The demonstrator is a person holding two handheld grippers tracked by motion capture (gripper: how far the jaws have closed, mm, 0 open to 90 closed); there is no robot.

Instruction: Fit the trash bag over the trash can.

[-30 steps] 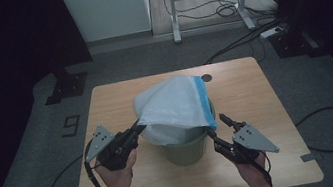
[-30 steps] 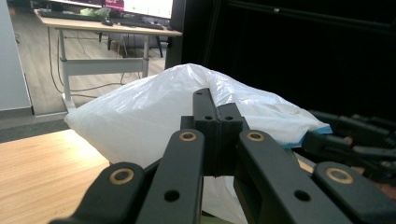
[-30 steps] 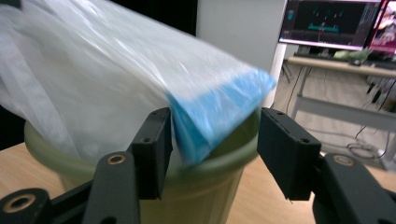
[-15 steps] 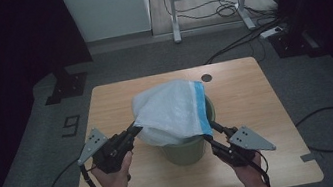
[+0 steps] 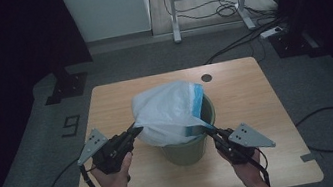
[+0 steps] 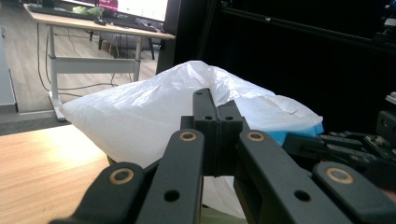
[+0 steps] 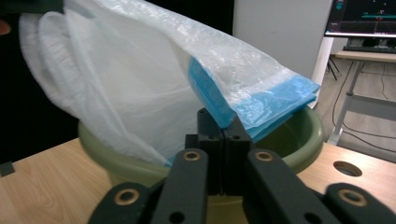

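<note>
Now I hold the white bag (image 5: 170,110) stretched over the green bin (image 5: 188,148), which stands in the middle of the wooden table (image 5: 256,94). My left gripper (image 5: 134,129) is clenched on the bag's left edge. My right gripper (image 5: 209,130) has just been closing and now pinches the blue hem (image 7: 261,105) near the bin's rim.

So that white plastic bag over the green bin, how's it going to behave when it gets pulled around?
The white plastic bag is probably floppy: it sags and creases between the left gripper and right gripper. It looks thin and light, billowing above the green bin. The film may slip or tear if tugged hard.
</note>
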